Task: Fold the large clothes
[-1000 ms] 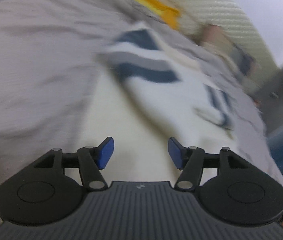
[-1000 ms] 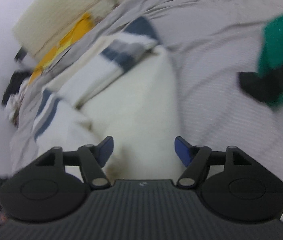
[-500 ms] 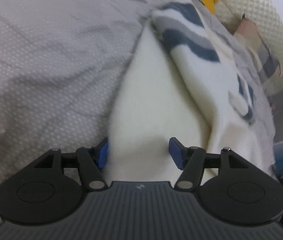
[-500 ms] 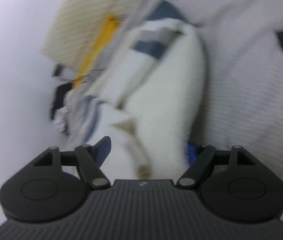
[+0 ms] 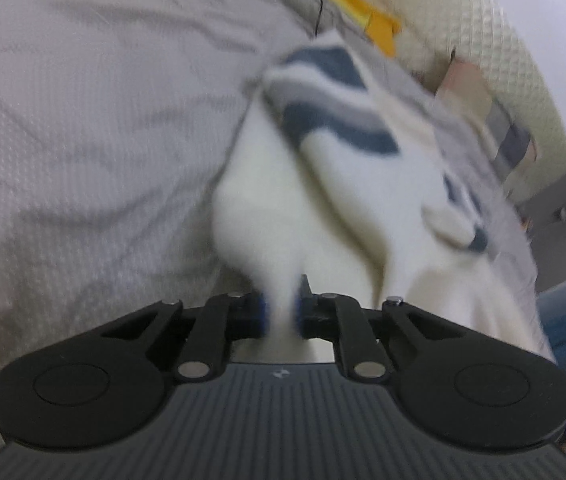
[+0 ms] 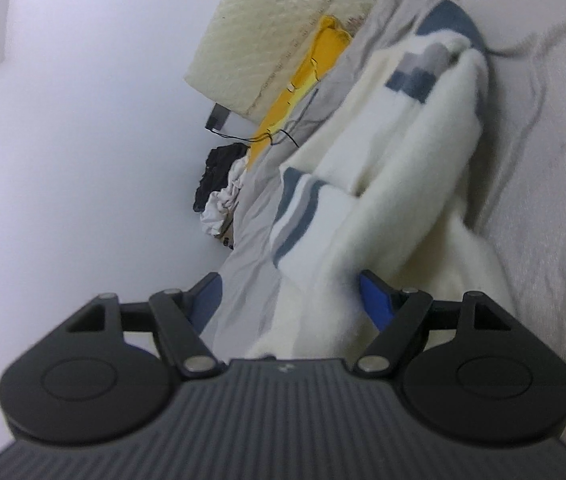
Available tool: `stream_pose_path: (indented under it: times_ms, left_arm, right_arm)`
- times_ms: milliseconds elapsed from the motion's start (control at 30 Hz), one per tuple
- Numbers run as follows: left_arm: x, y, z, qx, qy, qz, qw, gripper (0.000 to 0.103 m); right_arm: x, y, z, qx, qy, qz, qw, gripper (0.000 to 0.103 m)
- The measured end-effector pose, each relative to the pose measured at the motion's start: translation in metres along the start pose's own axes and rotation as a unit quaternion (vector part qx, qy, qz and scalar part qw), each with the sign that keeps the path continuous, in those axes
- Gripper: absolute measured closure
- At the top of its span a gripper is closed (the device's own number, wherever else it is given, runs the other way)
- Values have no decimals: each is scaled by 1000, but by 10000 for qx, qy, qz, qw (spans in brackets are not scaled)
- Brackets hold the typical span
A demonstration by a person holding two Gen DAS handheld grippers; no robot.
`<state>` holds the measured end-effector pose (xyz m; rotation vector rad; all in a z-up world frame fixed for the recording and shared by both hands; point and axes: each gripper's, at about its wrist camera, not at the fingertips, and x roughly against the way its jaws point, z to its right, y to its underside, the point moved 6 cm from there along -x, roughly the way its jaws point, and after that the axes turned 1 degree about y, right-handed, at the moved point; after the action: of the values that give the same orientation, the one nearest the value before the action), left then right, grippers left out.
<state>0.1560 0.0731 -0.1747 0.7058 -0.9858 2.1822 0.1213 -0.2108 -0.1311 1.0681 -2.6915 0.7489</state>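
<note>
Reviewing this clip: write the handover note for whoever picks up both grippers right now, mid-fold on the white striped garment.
Left gripper: jaws have just closed, pinching an edge of the white striped garment.
Right gripper: open, garment edge between the jaws, not clamped.
Garment lies on the grey bedsheet, partly folded lengthwise, striped sleeves on top.
Done: left hold secured.
Left: close the right gripper, then probably carry the next fold over.

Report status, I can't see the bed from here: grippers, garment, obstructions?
Left gripper just closed, pinching the white fleece garment. Right gripper open, fleece between the jaws, ungripped. Nothing in the way on the grey bedsheet.
</note>
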Motion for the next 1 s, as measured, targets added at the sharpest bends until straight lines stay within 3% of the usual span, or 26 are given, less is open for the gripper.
stream_pose_path:
  times_ms: [100,233,267,300,367,467,500,567,667,733,800,900,1000]
  left_arm:
    - [5,-7,-7,206,-20,163,9997,89]
    - [3,-6,-11,299,-75,104,9995,89]
    - [3,-5,-12,294,-91,100,9995,89]
    - [3,-6,-13,291,-108,88,9995,89]
    - [1,-7,-16,305,-130,66,9994,89]
    - [-4,-8,-15,360,-130,47,9993,89]
    - [-7,-10,-14,364,-145,37,9992,89]
    - [-10,-9,-14,355,-190,5,9992,88]
    - [-13,-7,-15,322,-239,-94,9991,87]
    - [-13,-6,-14,246,-276,-121,9992,84]
    - [-10,-6,-9,104,-352,-79,9993,67]
    - [4,-6,5,-290,-420,163,9986,47]
    - [21,-5,23,-753,-405,413,9955,46]
  right_arm:
    - [4,10,6,-225,261,-133,9993,26]
    - [0,28,30,-477,1187,-318,9913,28]
    - [1,29,37,-553,1397,-272,9883,33]
    - [7,27,43,-671,1605,-70,9847,43]
    - [26,19,54,-994,1863,394,9767,48]
    - [49,10,64,-1416,1921,918,9668,48]
    - [56,10,67,-1479,2151,1041,9597,53]
    - [61,12,76,-1643,2624,1138,9440,66]
    - [58,16,89,-1860,2877,1064,9334,71]
    - [49,20,90,-1799,2795,827,9395,72]
    - [35,22,87,-1792,2516,532,9496,71]
    - [37,18,78,-1659,2212,678,9586,72]
    - [31,15,68,-1538,1640,581,9726,72]
